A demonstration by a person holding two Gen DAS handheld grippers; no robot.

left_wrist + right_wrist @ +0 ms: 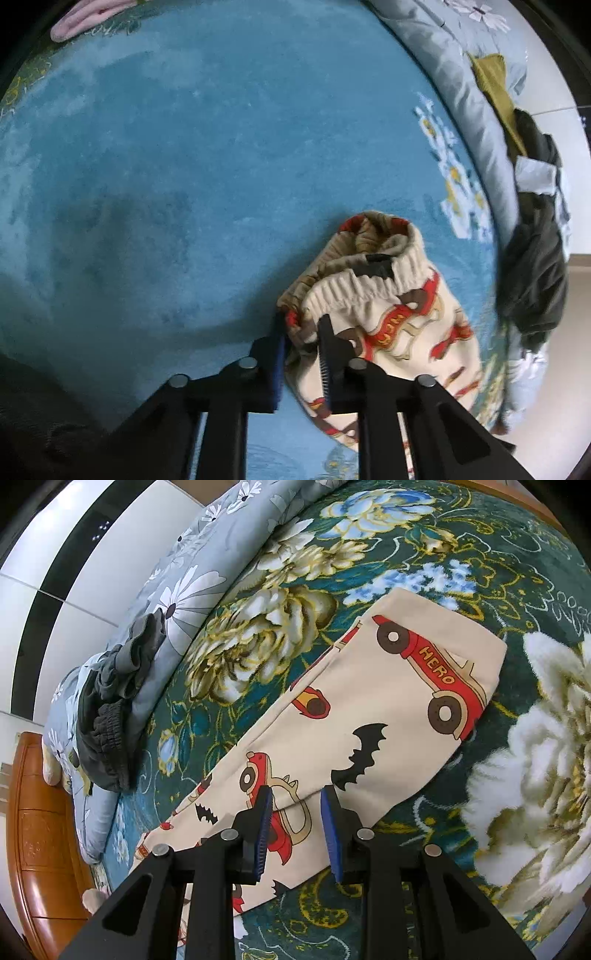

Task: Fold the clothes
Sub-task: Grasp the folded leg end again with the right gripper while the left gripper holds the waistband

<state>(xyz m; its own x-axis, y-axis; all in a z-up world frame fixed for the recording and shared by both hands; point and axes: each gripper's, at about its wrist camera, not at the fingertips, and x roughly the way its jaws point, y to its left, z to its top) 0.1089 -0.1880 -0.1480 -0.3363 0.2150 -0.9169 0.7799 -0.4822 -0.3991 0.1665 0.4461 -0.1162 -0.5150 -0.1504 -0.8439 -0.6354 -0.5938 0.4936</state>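
On the floral blanket (480,546): one cream car-print trousers (369,709). Left gripper (301,325) pinches their waistband; right gripper (295,797) spread wide — one dark garment heap (110,709) on the grey duvet (177,583).

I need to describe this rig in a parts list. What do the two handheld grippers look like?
Both match: the left gripper and right gripper have matte black angular fingers lined with ribbed blue pads, on black linkage bars joined by round silver pins. No cables, markings or sleeves are visible.

I count one cream car-print pair of trousers (369,709), one pink garment (88,16), one dark grey clothes heap (110,716), one mustard garment (495,85), my two grippers.
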